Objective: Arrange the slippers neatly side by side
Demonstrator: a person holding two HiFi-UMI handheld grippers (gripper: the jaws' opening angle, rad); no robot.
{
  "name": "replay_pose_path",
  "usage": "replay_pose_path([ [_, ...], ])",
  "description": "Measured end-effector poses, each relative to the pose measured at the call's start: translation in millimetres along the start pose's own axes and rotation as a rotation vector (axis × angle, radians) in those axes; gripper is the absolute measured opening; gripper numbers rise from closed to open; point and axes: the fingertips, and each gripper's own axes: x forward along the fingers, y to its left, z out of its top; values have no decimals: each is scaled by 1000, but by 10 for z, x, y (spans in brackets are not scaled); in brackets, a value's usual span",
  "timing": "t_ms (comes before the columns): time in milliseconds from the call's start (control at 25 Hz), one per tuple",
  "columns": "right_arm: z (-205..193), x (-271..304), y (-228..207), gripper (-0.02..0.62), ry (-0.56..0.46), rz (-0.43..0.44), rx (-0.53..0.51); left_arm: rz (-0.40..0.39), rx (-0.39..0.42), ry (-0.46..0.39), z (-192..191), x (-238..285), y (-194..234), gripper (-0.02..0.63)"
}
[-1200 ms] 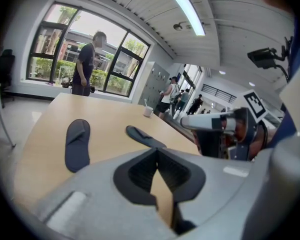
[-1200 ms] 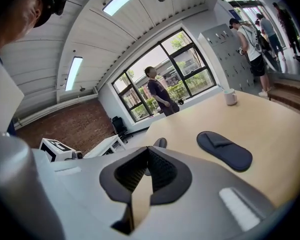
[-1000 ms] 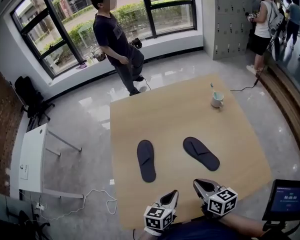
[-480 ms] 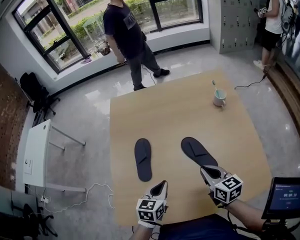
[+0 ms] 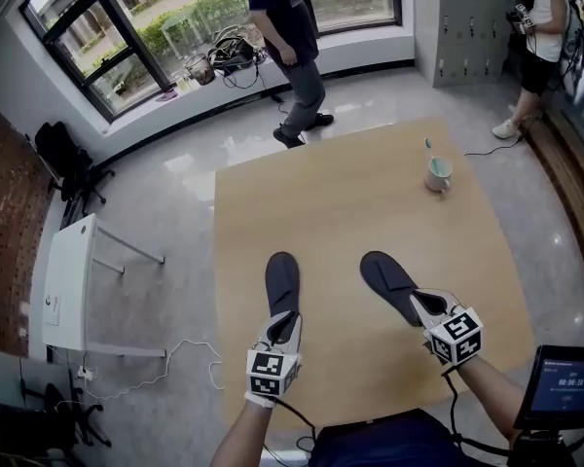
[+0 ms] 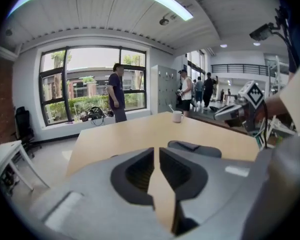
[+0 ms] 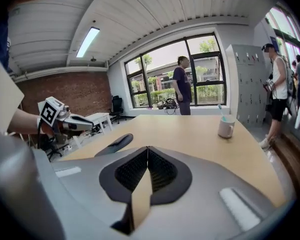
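Two dark flip-flop slippers lie apart on the wooden table (image 5: 350, 193). The left slipper (image 5: 281, 278) runs straight up the picture; the right slipper (image 5: 387, 278) is angled, toe to the upper left. My left gripper (image 5: 284, 323) sits over the left slipper's heel. Its jaws have just been opening and show a narrow gap (image 6: 156, 149) with nothing between them. My right gripper (image 5: 423, 303) is at the right slipper's heel, shut and empty (image 7: 148, 148). The left gripper view shows the right slipper (image 6: 195, 148); the right gripper view shows the left slipper (image 7: 115, 143).
A cup (image 5: 438, 173) with a toothbrush stands at the table's far right. A person (image 5: 287, 27) walks by the window beyond the table; another stands at the lockers (image 5: 540, 27). A white desk (image 5: 68, 280) and floor cable (image 5: 190, 358) lie left; a screen (image 5: 565, 387) sits at the lower right.
Both grippers have moved forward over the table, from its near edge to the slippers' heels. The person by the window has walked to the right.
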Motion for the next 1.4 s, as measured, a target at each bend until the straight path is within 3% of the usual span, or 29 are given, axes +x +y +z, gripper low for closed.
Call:
replay_pose_path([
  [160, 18, 220, -95, 41, 37, 1, -118, -31, 99, 66, -207, 170, 278, 100],
  [440, -122, 347, -200, 61, 131, 81, -224, -78, 149, 93, -270, 287, 448, 102],
  [640, -227, 434, -251, 121, 205, 90, -363, -102, 256, 198, -450, 389, 652, 158],
  [880, -399, 704, -257, 173, 290, 181, -558, -164, 292, 343, -731, 662, 898, 227],
  [1120, -519, 852, -289, 196, 343, 258, -624, -253, 331, 421, -884, 846, 810, 297],
  [1400, -873, 1087, -373, 233, 439, 348, -694, -306, 364, 465, -1157, 1038, 768, 314],
])
